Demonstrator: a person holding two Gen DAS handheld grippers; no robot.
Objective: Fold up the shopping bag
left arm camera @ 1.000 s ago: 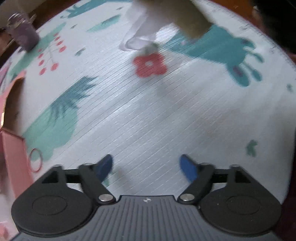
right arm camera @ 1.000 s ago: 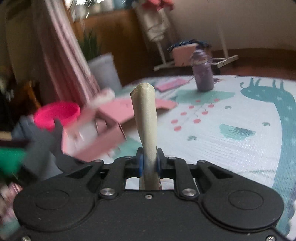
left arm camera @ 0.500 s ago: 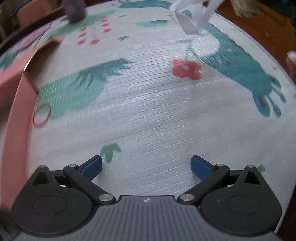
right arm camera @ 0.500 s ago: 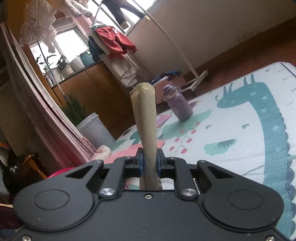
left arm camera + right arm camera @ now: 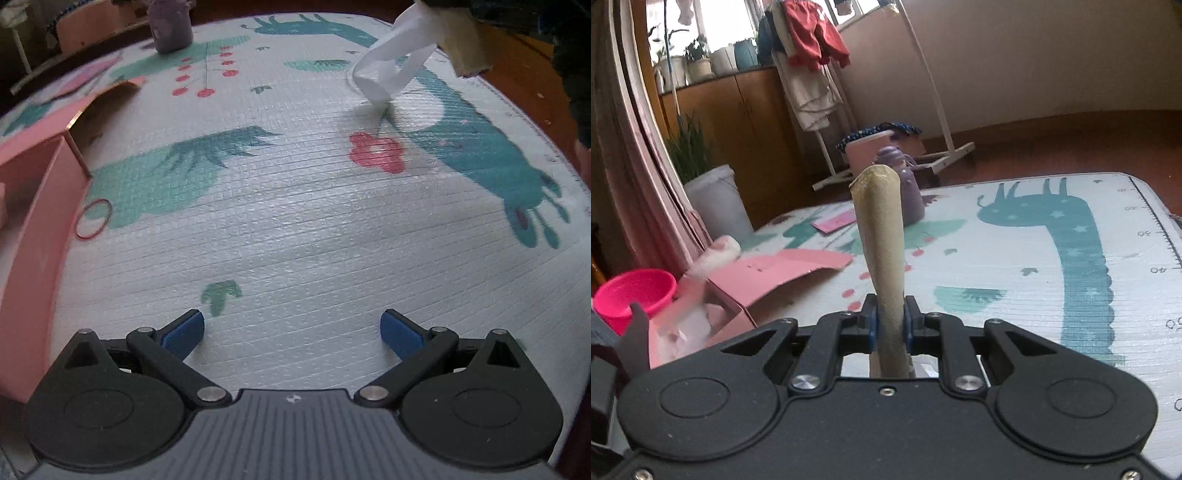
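While the left gripper hovers with its blue pads spread wide over bare mat, the right gripper pinches a tan, tightly bundled fabric shopping bag upright — its white strap handles dangle to the mat at one o'clock in the left view. Risk, I'd say: that narrow pinch slips and the bundle springs loose. Room looks generous across the animal-print foam play mat; pink cardboard box crowds nine o'clock, purple bottle at eleven, mat edge at two.

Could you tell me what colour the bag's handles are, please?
White handles; the bag itself is beige. Left wrist view shows them best.
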